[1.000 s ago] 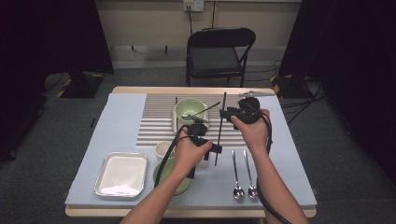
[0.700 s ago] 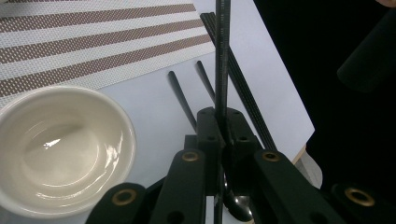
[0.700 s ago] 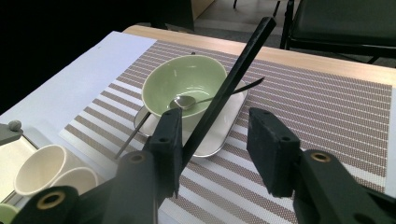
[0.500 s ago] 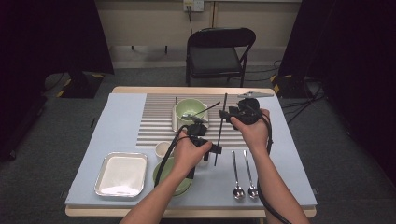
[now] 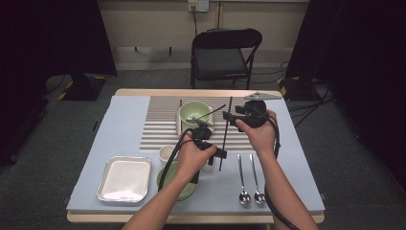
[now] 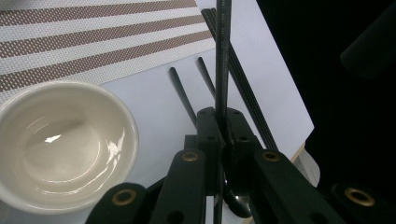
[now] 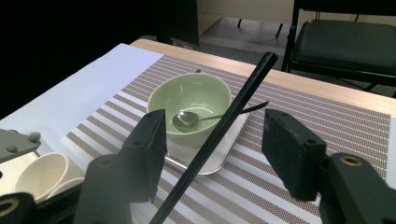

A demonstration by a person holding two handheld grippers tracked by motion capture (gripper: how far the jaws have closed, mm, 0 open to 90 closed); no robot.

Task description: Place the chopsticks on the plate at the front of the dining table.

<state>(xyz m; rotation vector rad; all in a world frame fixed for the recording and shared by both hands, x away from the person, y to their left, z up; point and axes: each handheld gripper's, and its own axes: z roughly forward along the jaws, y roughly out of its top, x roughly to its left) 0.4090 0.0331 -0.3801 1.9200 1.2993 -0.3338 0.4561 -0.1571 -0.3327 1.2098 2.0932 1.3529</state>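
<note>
Left claw (image 6: 223, 140) is clamping the black chopstick (image 5: 225, 134); right claw (image 7: 212, 154) has just been opening, its jaws standing apart around the chopstick's far end without touching it.

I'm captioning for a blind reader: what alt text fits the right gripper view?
A black chopstick slants between the right tool's open jaws, which have just been opening. Behind it, a green bowl holding a spoon sits on a striped placemat.

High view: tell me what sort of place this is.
Probably a recording studio set up as a dining table: black curtains around it, a folding chair, and a striped placemat with a green bowl and spoons.
</note>
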